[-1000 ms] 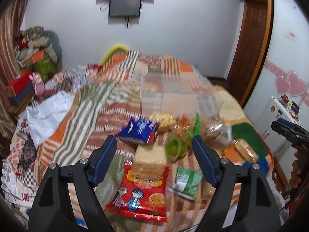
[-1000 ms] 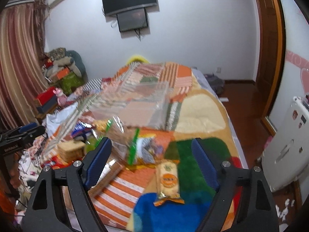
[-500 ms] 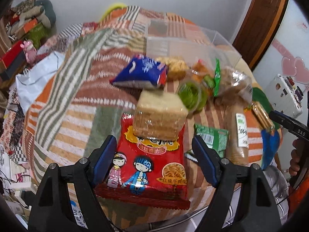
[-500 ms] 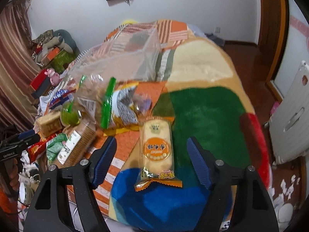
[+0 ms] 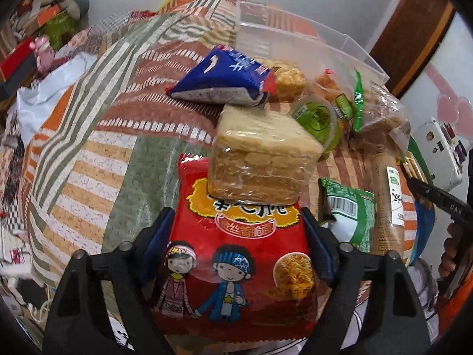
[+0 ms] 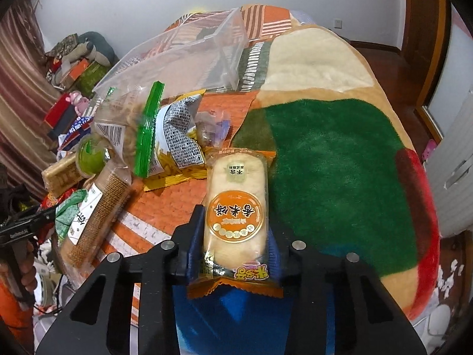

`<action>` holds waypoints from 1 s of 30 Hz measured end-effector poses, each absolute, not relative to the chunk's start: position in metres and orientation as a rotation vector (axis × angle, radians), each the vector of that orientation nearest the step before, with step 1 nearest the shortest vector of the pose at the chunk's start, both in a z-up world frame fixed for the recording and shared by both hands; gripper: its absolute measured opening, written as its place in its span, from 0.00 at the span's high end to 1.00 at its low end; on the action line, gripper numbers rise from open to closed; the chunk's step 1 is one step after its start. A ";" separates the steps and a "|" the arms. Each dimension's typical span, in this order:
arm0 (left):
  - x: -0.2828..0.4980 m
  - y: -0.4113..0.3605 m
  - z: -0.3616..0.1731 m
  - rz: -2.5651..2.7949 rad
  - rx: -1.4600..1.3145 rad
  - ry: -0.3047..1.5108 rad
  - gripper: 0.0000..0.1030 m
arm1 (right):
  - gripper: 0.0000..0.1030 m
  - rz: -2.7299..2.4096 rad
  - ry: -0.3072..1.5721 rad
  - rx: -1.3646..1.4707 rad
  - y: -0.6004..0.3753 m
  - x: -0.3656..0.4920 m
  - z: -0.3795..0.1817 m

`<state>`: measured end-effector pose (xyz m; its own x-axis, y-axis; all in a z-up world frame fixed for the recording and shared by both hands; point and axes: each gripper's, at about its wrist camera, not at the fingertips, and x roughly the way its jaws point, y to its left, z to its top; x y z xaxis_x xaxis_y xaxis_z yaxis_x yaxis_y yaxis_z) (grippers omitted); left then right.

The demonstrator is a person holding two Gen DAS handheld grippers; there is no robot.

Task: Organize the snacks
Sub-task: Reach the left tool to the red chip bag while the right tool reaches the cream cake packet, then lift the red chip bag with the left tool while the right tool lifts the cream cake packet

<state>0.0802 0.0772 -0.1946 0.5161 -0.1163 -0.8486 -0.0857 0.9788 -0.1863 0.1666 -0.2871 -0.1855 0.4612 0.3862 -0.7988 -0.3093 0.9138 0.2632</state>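
My left gripper [image 5: 236, 236] is open with its fingers on either side of a red noodle-snack bag [image 5: 239, 254] lying on the bed. A wrapped block of biscuits [image 5: 263, 165] sits on the bag's far end. My right gripper [image 6: 236, 230] is shut on an orange-labelled rice-cracker pack [image 6: 235, 207] on the bedspread. A clear plastic box stands behind the snacks in both views [image 5: 295, 38] [image 6: 189, 53].
A blue bag [image 5: 221, 80], green jelly cup [image 5: 317, 118], green packet [image 5: 348, 210], long cracker pack [image 6: 94, 216] and a zip bag [image 6: 133, 118] lie around. The bed edge is just below both grippers. Clutter is piled on the left.
Both grippers have moved down and forward onto the snacks. The left fingers now straddle the red bag. The right gripper has closed on the rice-cracker pack.
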 end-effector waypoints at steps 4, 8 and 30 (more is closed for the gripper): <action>0.080 0.073 -0.190 -0.023 -0.195 1.016 0.35 | 0.69 0.436 0.983 0.102 -0.295 0.162 -0.182; 0.077 0.071 -0.182 -0.042 -0.207 1.007 0.35 | 0.69 0.447 0.948 0.101 -0.297 0.155 -0.172; 0.089 0.050 -0.069 -0.067 -0.142 0.706 0.35 | 0.69 0.521 0.700 0.112 -0.260 0.162 -0.105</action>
